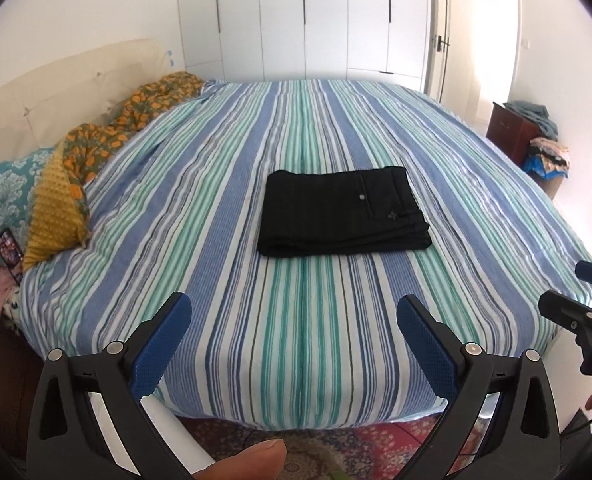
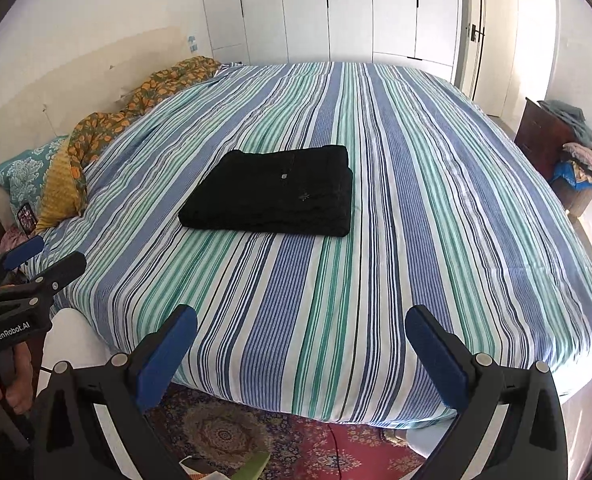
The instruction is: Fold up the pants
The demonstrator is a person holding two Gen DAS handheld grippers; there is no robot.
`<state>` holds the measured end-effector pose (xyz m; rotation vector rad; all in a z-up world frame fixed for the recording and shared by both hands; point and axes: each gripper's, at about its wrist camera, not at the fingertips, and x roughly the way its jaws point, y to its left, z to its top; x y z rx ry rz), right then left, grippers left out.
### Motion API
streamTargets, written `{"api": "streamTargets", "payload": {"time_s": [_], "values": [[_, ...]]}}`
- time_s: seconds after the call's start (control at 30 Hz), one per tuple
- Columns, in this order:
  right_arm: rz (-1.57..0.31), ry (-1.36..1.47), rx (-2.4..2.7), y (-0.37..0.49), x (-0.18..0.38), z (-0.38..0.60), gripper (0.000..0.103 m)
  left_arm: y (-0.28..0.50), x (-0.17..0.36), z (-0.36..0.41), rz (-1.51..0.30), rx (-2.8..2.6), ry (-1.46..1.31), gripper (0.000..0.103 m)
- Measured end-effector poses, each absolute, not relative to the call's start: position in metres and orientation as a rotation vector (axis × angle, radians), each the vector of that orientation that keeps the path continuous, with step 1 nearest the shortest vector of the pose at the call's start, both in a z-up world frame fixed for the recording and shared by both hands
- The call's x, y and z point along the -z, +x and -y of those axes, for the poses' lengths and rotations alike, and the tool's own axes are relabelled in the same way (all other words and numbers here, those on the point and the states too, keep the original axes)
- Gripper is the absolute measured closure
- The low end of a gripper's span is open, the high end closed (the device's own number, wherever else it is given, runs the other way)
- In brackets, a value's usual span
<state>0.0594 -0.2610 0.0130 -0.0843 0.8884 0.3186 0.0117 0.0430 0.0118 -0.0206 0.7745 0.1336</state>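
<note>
The black pants (image 1: 341,212) lie folded in a flat rectangle in the middle of the striped bed (image 1: 216,240). They also show in the right wrist view (image 2: 274,194). My left gripper (image 1: 294,316) is open and empty, held back over the bed's near edge, well short of the pants. My right gripper (image 2: 300,328) is open and empty too, also back at the near edge. The right gripper shows at the right edge of the left wrist view (image 1: 583,308); the left gripper shows at the left of the right wrist view (image 2: 28,272).
An orange patterned blanket (image 1: 136,124) and pillows (image 1: 12,188) lie along the headboard at left, with a phone (image 1: 10,250). White wardrobes (image 1: 315,20) stand behind. A dresser with clothes (image 1: 535,136) is at right. A patterned rug (image 2: 276,436) lies below the bed.
</note>
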Motion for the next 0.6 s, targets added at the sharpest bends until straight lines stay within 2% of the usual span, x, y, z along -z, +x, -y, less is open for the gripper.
{"api": "streamTargets", "payload": {"time_s": [0.23, 0.6], "values": [[-0.841, -0.133, -0.327, 0.051, -0.029, 0.247, 0.000, 0.010, -0.015, -0.043, -0.792, -0.130, -0.054, 0.001], [-0.872, -0.147, -0.314, 0.053, -0.013, 0.242, 0.000, 0.011, -0.001, -0.037, -0.849, -0.147, -0.023, 0.001]]}}
